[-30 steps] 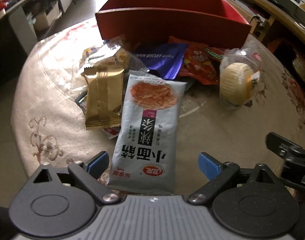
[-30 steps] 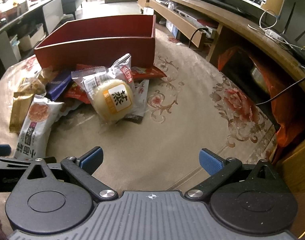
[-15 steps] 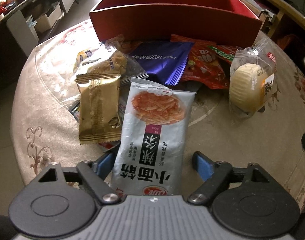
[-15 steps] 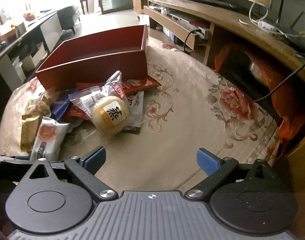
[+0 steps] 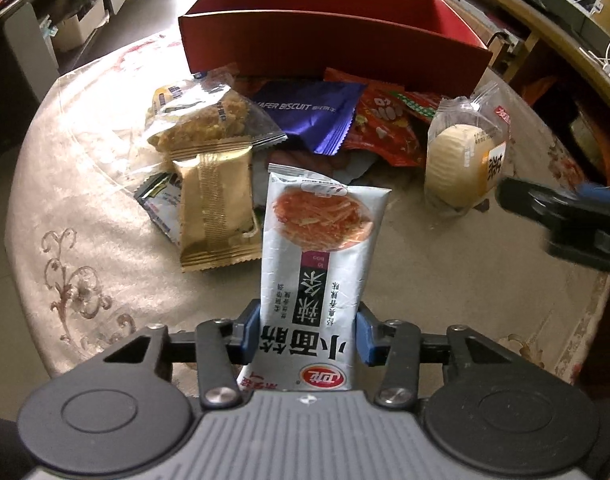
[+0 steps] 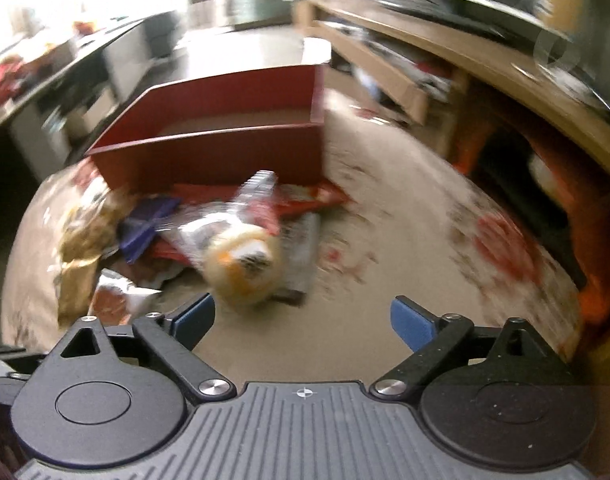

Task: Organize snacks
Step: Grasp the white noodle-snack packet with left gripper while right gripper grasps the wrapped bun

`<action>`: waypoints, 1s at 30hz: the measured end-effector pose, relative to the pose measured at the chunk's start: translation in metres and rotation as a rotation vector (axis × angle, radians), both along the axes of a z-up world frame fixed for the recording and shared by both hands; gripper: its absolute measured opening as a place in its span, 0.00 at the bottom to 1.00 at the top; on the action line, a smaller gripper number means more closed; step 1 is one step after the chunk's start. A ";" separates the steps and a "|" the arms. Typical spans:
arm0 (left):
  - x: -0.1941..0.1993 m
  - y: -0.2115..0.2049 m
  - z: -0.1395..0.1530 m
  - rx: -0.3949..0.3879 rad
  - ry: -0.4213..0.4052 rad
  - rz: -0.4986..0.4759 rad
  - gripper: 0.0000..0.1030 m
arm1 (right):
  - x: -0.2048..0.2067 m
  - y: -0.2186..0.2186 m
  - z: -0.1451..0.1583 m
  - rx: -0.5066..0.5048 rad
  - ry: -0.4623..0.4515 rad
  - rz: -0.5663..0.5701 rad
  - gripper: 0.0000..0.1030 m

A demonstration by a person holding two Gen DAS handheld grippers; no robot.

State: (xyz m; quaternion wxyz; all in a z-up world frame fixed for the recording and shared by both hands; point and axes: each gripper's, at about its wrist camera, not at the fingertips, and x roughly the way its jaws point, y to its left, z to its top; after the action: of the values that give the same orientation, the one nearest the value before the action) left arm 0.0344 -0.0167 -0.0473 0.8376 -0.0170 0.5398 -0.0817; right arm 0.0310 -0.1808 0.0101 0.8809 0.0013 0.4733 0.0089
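Left tongs (image 5: pixel 308 336) have just closed on the near end of the grey snack packet (image 5: pixel 319 256); a second ago they stood wide open around it. Packet is now lifted off the worktop (image 5: pixel 445 280), in front of the snack pile. Grasp looks done, so next is probably carrying it to the red box (image 5: pixel 329 40) behind the pile. Right tongs (image 6: pixel 303 318) are wide open, empty, view blurred, near the wrapped bun (image 6: pixel 241 268).

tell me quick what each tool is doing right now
Left tool: closed on the silver packet.
Right tool: open, holding nothing, near the bun.
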 end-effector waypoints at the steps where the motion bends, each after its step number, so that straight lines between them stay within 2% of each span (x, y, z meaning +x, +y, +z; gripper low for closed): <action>1: -0.001 0.001 -0.001 -0.002 0.004 -0.001 0.47 | 0.005 0.005 -0.003 -0.021 -0.008 0.031 0.95; 4: -0.004 0.001 -0.001 0.004 -0.003 -0.021 0.48 | 0.020 0.017 -0.009 -0.083 -0.044 0.100 0.97; 9: -0.002 -0.007 -0.004 0.048 -0.028 -0.048 0.52 | 0.047 0.026 -0.027 -0.086 -0.035 0.179 0.98; 12: 0.002 -0.011 -0.006 0.054 -0.036 -0.052 0.60 | 0.050 0.034 -0.040 -0.083 0.005 0.215 0.97; 14: 0.004 -0.015 -0.007 0.058 -0.035 -0.065 0.72 | 0.050 0.041 -0.045 -0.102 0.019 0.232 0.96; 16: 0.005 -0.019 -0.010 0.060 -0.032 -0.083 0.79 | 0.051 0.044 -0.052 -0.119 0.050 0.228 0.89; 17: 0.006 -0.021 -0.011 0.062 -0.031 -0.093 0.82 | 0.053 0.043 -0.056 -0.118 0.071 0.207 0.82; 19: 0.007 -0.025 -0.012 0.071 -0.030 -0.097 0.82 | 0.057 0.035 -0.056 -0.066 0.104 0.161 0.82; 21: 0.006 -0.026 -0.011 0.082 -0.028 -0.097 0.76 | 0.057 0.033 -0.052 -0.034 0.114 0.161 0.68; 23: 0.005 -0.023 -0.008 0.100 -0.037 -0.075 0.59 | 0.052 0.031 -0.049 -0.017 0.125 0.168 0.65; 25: 0.005 -0.016 -0.005 0.077 -0.031 -0.048 0.49 | 0.044 0.032 -0.043 -0.014 0.127 0.186 0.64; 27: 0.004 -0.007 -0.003 0.044 -0.013 -0.025 0.46 | 0.035 0.034 -0.037 -0.035 0.118 0.202 0.64; 30: -0.003 -0.004 -0.001 0.050 -0.017 -0.023 0.44 | 0.019 0.034 -0.024 -0.047 0.099 0.215 0.63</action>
State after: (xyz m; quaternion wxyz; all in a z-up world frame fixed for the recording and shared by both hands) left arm 0.0312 -0.0206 -0.0488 0.8415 0.0109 0.5345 -0.0778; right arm 0.0504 -0.1470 -0.0138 0.8502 -0.0698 0.5136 0.0920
